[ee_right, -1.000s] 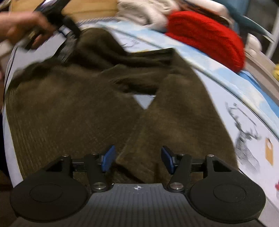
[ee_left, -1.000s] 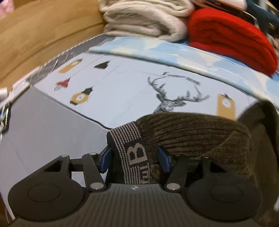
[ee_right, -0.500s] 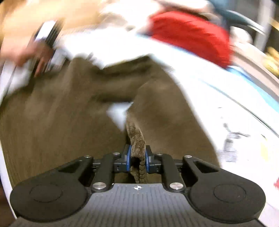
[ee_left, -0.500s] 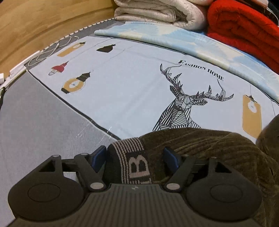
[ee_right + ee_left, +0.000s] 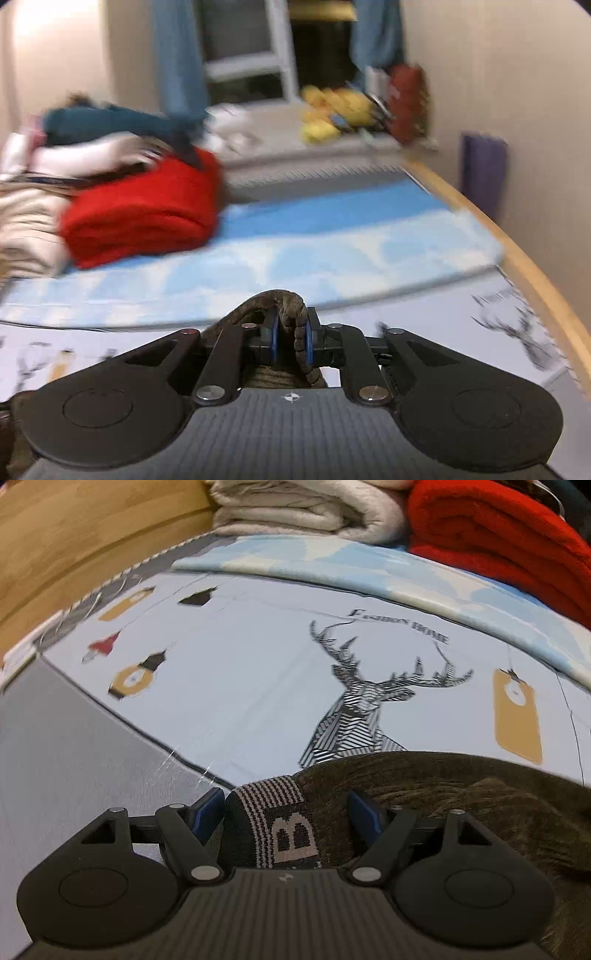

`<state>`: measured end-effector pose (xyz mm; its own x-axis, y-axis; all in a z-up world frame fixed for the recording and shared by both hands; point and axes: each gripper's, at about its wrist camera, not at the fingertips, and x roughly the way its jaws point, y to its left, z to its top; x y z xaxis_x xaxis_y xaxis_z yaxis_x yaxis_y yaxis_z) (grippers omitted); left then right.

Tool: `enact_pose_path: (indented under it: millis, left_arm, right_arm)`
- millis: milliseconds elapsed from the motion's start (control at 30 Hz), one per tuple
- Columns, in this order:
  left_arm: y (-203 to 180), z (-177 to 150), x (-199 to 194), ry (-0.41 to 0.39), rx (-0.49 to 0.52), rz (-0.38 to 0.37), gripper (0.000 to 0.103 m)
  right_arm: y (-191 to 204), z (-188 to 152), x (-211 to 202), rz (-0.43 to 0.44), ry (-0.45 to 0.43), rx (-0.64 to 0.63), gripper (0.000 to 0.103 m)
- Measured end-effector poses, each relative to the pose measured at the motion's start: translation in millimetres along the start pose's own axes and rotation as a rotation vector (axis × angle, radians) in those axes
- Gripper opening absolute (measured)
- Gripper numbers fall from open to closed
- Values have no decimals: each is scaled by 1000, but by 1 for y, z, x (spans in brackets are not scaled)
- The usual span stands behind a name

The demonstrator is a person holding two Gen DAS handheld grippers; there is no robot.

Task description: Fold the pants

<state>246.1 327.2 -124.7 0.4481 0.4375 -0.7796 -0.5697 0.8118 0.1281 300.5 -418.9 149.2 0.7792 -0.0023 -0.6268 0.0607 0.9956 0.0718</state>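
On the bed sheet, below its printed deer, lay the brown pants. Left gripper: fingers spread wide, the striped waistband between them. Right gripper: fingers clamped on a raised fold of pants. Beyond the deer: red blanket, cream blanket.

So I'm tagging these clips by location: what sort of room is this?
Most likely a bedroom, with the work done on a bed: a printed deer bedsheet inside a wooden bed frame, folded red and cream blankets stacked on it, and a blue-curtained window behind.
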Motion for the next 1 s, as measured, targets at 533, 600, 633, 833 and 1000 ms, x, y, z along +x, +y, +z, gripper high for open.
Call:
enact_pose_path:
  millis: [533,600,633,833,1000]
  left_arm:
    - [-33,32,-64,-124,-8,-108,74]
    - [-66,23,-85,-137,104,-264,66]
    - [-83,15,-94,-138,169,-346,57]
    - [-182,-51,-138,-113,550,-737,48]
    - [-231,-98,-143,-52,764,-792,48]
  right_arm:
    - [-40,-224,118,-288,129,645,41]
    - [-48,-233,126,-283,145,707,41]
    - [-49,-233,132,-282,152,709,41]
    - [-51,-225,147,-258,103,636,43]
    - [-66,-219,164,-269,75,635,15]
